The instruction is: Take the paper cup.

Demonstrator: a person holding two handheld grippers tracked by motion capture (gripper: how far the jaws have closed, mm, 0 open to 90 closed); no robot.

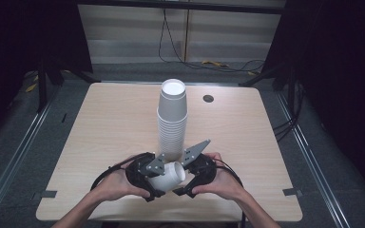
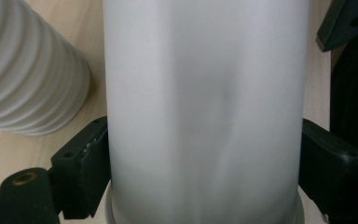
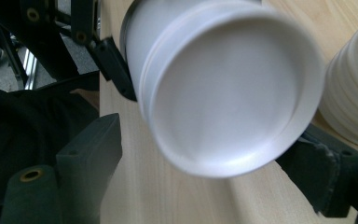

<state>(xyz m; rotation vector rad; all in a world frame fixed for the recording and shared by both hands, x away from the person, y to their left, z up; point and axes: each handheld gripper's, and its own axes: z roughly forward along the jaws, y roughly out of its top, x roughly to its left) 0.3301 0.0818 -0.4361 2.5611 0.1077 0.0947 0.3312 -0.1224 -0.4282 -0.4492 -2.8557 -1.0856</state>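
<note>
White paper, a single cup (image 1: pixel 168 176) lies on its side near the front edge of the tabletop (image 1: pixel 109 128), between the two tongs. The left tongs (image 1: pixel 156 183) are clamped on its wall, as the left gripper view shows, with a jaw pressed against each side of the cup (image 2: pixel 205 112). From the right gripper view the cup's round base (image 3: pixel 228 93) faces the camera, and the right tongs (image 3: pixel 205 163) stand apart, one jaw clear of it. Just behind, a tall stack of cups (image 1: pixel 172 118) stands upright mid-tabletop.
</note>
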